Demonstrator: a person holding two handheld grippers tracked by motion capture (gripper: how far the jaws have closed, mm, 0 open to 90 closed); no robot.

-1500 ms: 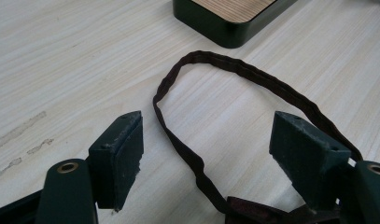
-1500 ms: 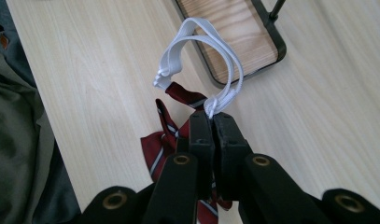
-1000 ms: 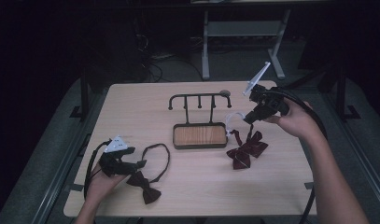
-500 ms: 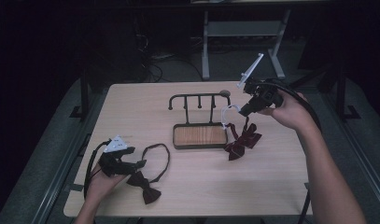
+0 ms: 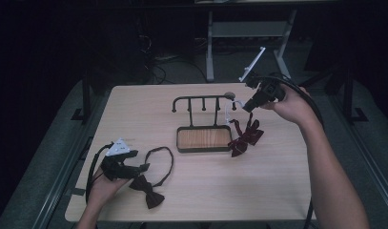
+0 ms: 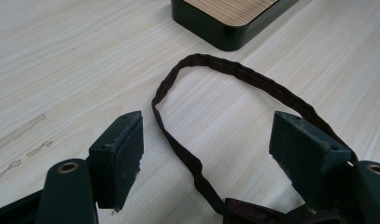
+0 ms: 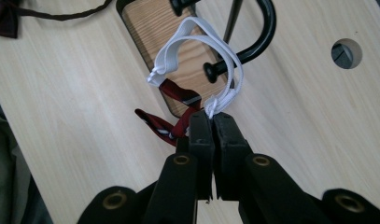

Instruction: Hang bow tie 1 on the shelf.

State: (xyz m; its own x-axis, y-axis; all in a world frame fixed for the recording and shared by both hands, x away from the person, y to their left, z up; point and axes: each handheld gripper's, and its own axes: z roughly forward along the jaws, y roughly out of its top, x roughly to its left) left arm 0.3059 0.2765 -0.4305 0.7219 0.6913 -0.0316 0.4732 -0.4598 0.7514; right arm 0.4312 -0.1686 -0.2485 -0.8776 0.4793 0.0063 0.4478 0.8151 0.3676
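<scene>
Table lit from above, surroundings dark (gripper views sharp).

Dark bow tie [image 6: 267, 215] cut off at bottom edge.

The rack [image 5: 203, 121] stands mid-worktop [image 5: 258, 186], its hooked bar blocking passage there. The red bow tie [image 5: 246, 136] hangs just beside its right end. A dark bow tie [image 5: 148, 188] and its loop [image 6: 215, 93] lie front left. The worktop's front right is bare.

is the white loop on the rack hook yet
Not yet: the white loop, pinched in the right tongs, hangs open beside the hook, not around it.
</scene>
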